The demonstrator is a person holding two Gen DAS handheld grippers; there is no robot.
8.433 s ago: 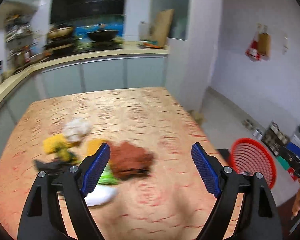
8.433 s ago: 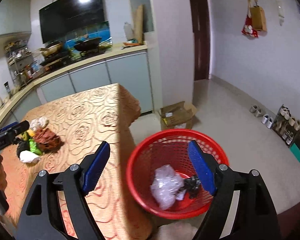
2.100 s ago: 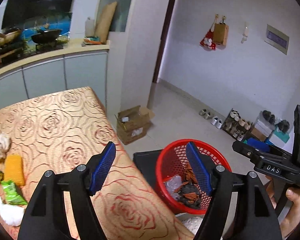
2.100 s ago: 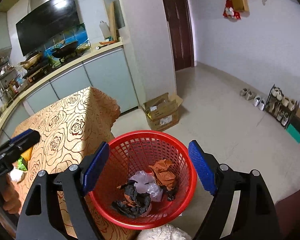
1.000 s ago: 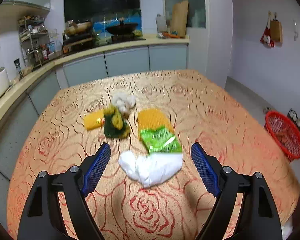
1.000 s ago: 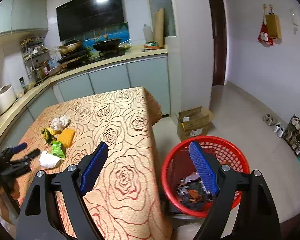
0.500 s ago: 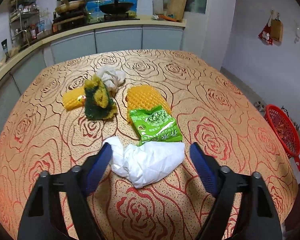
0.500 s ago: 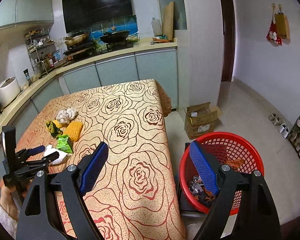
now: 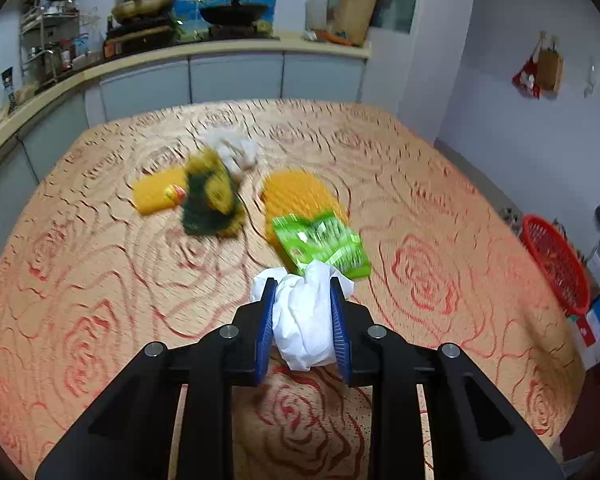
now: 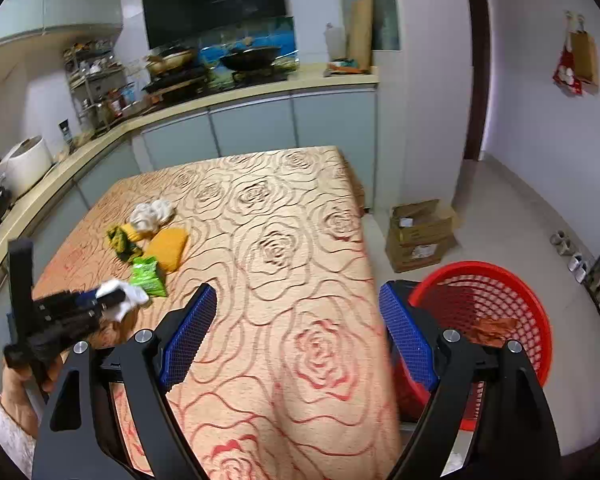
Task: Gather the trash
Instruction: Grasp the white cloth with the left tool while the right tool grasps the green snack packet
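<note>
On the rose-patterned table (image 9: pixel 440 208) lies a white crumpled wad (image 9: pixel 302 320). My left gripper (image 9: pixel 303 286) has its jaws closing around it, and both blue pads press its sides. Just beyond lie a green packet (image 9: pixel 320 244), an orange piece (image 9: pixel 296 192), a dark green and yellow scrap (image 9: pixel 210 204), a yellow piece (image 9: pixel 156 196) and a white crumpled tissue (image 9: pixel 234 148). My right gripper (image 10: pixel 297 291) hangs open and empty over the table's near side. The right wrist view also shows the left gripper (image 10: pixel 112 298) on the wad (image 10: pixel 134 294). The red basket (image 10: pixel 484 320) with trash stands on the floor at the right.
A cardboard box (image 10: pixel 420 232) sits on the floor past the table's far right corner. A kitchen counter (image 10: pixel 220 100) with pans runs behind and along the left. Shoes (image 10: pixel 572 252) line the right wall. A hand (image 10: pixel 16 376) holds the left gripper.
The left jaws have closed in from wide apart onto the white wad, and that gripper has come closer to it. The right gripper has swung left, from over the basket toward the table.
</note>
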